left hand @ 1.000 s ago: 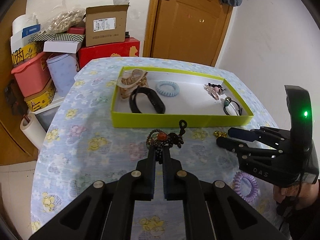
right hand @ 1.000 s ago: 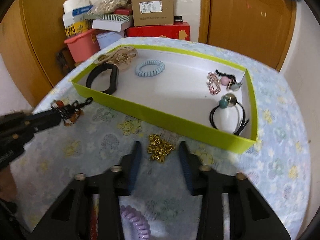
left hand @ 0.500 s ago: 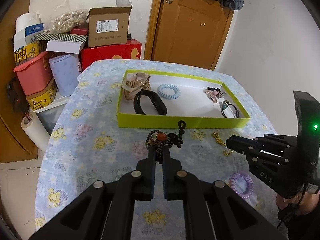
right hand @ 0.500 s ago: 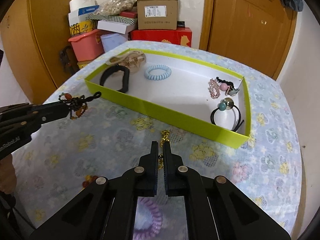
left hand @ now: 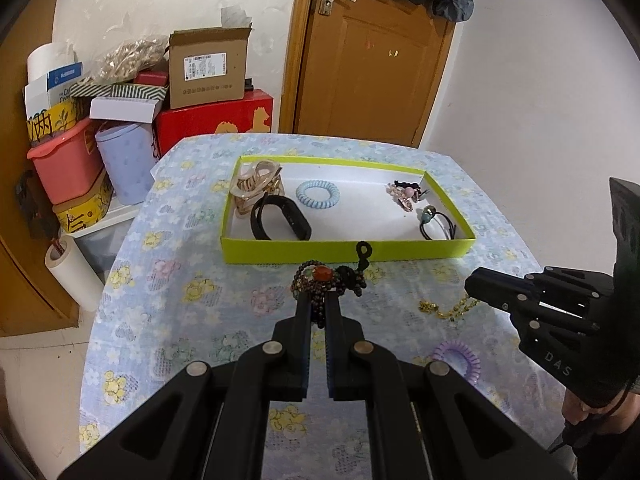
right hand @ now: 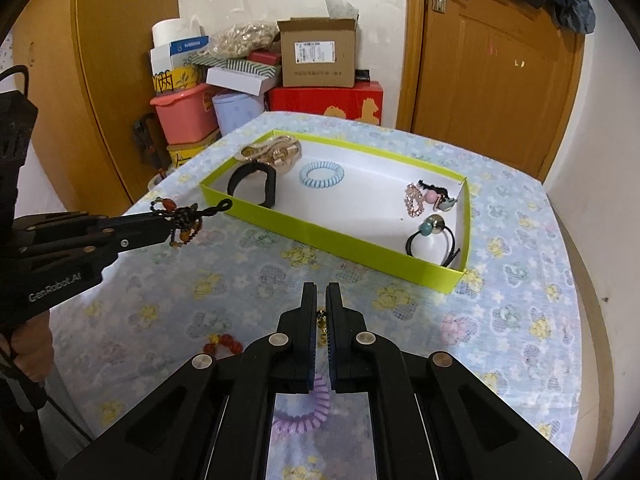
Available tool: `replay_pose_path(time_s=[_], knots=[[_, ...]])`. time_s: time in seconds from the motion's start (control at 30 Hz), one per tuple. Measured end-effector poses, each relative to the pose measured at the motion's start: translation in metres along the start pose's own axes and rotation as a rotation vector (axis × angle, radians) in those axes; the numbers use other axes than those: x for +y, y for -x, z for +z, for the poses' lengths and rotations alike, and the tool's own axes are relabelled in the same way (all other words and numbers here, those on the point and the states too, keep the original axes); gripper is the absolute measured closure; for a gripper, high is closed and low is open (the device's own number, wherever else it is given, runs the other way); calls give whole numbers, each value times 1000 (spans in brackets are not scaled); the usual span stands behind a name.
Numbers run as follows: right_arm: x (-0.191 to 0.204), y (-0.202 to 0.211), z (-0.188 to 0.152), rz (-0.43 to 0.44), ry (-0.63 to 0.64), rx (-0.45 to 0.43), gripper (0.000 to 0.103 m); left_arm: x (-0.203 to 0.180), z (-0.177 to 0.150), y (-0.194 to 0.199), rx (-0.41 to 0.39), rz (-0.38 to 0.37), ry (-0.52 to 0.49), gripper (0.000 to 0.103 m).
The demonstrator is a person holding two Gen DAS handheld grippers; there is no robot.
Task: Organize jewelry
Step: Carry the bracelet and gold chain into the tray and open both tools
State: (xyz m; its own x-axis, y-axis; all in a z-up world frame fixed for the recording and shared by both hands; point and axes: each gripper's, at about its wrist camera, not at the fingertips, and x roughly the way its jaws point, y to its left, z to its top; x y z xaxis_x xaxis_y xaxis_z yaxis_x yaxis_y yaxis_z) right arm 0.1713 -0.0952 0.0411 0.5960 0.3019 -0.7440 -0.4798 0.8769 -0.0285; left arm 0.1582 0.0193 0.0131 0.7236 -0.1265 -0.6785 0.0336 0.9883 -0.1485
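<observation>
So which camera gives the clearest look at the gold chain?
Left wrist: the gold chain dangles in full from the right tool. In the right wrist view only a few links show between that tool's shut fingers.

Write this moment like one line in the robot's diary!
left gripper: shut on beaded bracelet | right gripper: shut on gold chain | green tray: ahead | purple hair tie: on table

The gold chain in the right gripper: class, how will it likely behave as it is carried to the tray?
The gold chain probably hangs floppy: it droops loosely from the right gripper. Probably light, since a pinch at one end holds it. It may swing and snag the tray rim.
</observation>
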Motion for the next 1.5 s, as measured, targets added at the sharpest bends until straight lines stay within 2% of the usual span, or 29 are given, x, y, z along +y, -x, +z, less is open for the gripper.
replay_pose_path(time_s=[0.43,0.87,1.23,1.5], knots=[[-24,29,30,27,-8,-82,99,-23,40,2,-39,-16,-65,97],[-55,19,73,18,-30,-133,99,-28,87,-29,-49,-31,-85,97],[-56,35,116,6,25,-218,99,-27,114,-44,-66,-32,-95,97],[-61,10,113,15,10,-175,99,-25,112,-62,-31,-45,-93,97]])
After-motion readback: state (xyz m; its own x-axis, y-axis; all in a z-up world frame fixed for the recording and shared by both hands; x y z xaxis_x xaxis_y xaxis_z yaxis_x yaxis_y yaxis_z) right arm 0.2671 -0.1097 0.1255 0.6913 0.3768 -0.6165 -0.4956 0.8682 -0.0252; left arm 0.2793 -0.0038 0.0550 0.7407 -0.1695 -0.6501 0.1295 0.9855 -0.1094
